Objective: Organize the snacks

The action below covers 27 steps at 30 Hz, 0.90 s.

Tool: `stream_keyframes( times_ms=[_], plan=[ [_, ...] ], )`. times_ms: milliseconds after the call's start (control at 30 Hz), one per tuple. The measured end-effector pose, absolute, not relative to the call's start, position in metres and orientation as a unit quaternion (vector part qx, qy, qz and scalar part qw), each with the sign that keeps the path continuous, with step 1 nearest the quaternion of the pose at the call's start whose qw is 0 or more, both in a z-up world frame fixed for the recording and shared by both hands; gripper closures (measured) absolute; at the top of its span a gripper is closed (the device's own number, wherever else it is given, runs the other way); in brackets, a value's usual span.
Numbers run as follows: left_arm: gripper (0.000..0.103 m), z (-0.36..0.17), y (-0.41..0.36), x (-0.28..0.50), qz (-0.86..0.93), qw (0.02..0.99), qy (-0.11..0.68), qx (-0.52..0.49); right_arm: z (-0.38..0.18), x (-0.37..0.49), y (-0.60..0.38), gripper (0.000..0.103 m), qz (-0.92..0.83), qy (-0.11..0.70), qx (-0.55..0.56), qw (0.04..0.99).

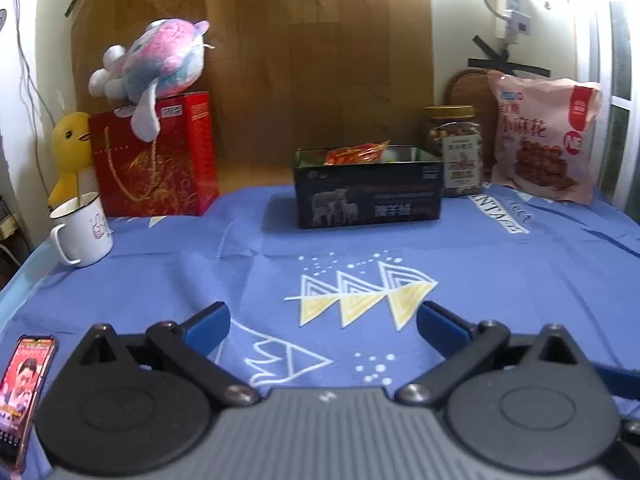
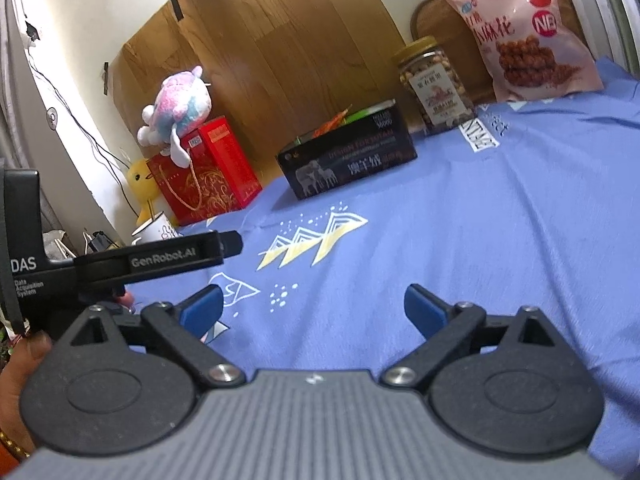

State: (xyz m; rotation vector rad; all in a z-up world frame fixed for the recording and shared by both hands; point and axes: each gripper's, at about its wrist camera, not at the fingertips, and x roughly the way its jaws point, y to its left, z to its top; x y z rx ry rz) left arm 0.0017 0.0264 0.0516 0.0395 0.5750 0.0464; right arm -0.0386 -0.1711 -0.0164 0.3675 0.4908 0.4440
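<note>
A black open tin box (image 1: pixel 368 196) stands at the back middle of the blue cloth; orange snack packets (image 1: pixel 358 153) lie in it. It also shows in the right wrist view (image 2: pixel 348 160). A nut jar (image 1: pixel 454 150) with a gold lid stands right of the box, also seen in the right wrist view (image 2: pixel 434 84). A pink snack bag (image 1: pixel 544 136) leans at the far right, and shows in the right wrist view (image 2: pixel 524 32). My left gripper (image 1: pixel 324 326) is open and empty, low over the cloth. My right gripper (image 2: pixel 312 308) is open and empty too.
A red gift box (image 1: pixel 156 156) with a plush toy (image 1: pixel 156 60) on top stands at the back left, beside a yellow duck (image 1: pixel 72 152) and a white mug (image 1: pixel 82 230). A phone (image 1: pixel 24 392) lies at the near left. The left gripper's body (image 2: pixel 120 264) shows left in the right wrist view.
</note>
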Motion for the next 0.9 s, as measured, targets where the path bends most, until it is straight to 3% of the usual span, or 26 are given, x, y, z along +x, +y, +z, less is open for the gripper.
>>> stream_keyframes(
  times_ms=[500, 900],
  plan=[
    [0.000, 0.036, 0.043, 0.002, 0.048, 0.952, 0.303, 0.018, -0.021, -0.035, -0.163, 0.004, 0.222, 0.256, 0.175, 0.924],
    [0.000, 0.039, 0.044, -0.005, 0.088, 0.956, 0.273, 0.068, -0.021, -0.036, -0.157, 0.004, 0.229, 0.265, 0.168, 0.921]
  ],
)
